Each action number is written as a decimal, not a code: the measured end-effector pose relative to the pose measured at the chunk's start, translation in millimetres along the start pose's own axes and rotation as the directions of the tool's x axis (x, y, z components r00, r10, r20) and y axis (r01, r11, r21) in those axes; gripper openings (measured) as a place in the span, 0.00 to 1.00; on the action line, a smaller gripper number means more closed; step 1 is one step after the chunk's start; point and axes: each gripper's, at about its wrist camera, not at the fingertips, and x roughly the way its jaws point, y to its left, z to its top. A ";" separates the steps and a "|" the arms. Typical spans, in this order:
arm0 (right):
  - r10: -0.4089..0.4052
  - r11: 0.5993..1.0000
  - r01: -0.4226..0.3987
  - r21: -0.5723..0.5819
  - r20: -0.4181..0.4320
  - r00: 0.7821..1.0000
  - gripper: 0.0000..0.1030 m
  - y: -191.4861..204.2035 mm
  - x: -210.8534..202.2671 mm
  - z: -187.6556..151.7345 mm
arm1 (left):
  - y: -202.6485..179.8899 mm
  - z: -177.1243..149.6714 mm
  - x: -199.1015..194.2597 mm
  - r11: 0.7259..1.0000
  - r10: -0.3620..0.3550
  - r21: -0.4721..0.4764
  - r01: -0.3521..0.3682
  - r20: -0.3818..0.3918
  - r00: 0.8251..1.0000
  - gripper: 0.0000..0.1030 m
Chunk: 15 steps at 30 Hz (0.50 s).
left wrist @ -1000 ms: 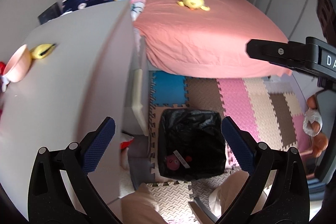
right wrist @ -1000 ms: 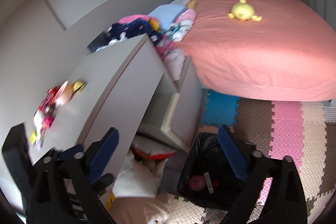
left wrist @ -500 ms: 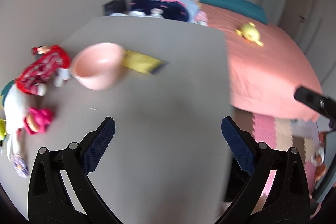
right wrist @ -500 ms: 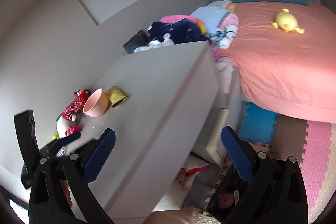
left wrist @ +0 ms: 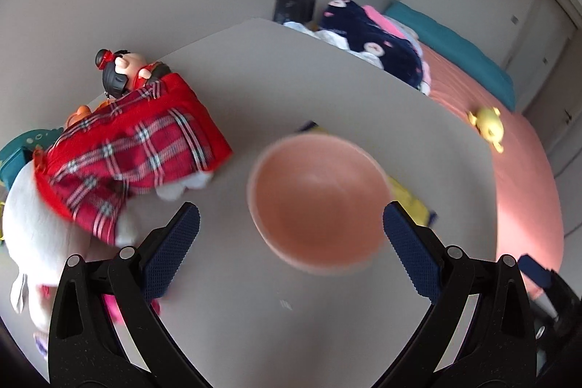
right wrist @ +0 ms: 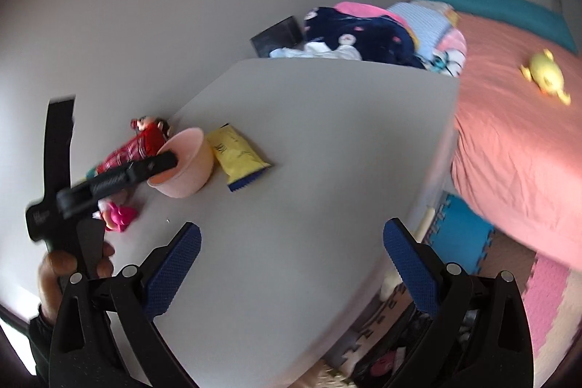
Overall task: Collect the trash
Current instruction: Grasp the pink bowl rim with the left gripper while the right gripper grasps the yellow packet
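Spreading beneath both claws was the grey table (right wrist: 327,170). Left of the left gripper (left wrist: 291,224) lay a doll in red plaid (left wrist: 127,148); its wide-open jaws framed the pink bowl (left wrist: 316,202), not touching. Behind the bowl, the yellow wrapper (right wrist: 238,153) lay flat. Ahead-left of the right gripper (right wrist: 291,244), also spread wide and empty
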 end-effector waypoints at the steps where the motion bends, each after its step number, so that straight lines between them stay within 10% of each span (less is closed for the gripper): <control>1: -0.007 1.000 0.007 -0.027 0.000 1.000 0.97 5.8 4.8 3.3 | 5.0 3.6 5.6 1.000 -0.004 -0.014 0.003 -0.008 1.000 0.83; 4: -0.031 0.992 0.030 -0.123 -0.005 1.000 0.94 29.6 25.8 15.3 | 16.9 6.5 26.9 0.997 -0.035 -0.064 0.031 -0.063 0.997 0.46; 9: -0.103 0.963 0.090 -0.253 -0.039 0.994 0.68 56.7 68.0 29.2 | 24.2 7.1 34.9 0.999 0.005 -0.040 -0.007 -0.057 0.998 0.14; 15: -0.161 0.943 0.132 -0.306 -0.072 0.984 0.55 78.1 112.3 44.3 | 38.7 11.7 31.5 0.996 0.024 -0.086 -0.027 -0.038 0.999 0.12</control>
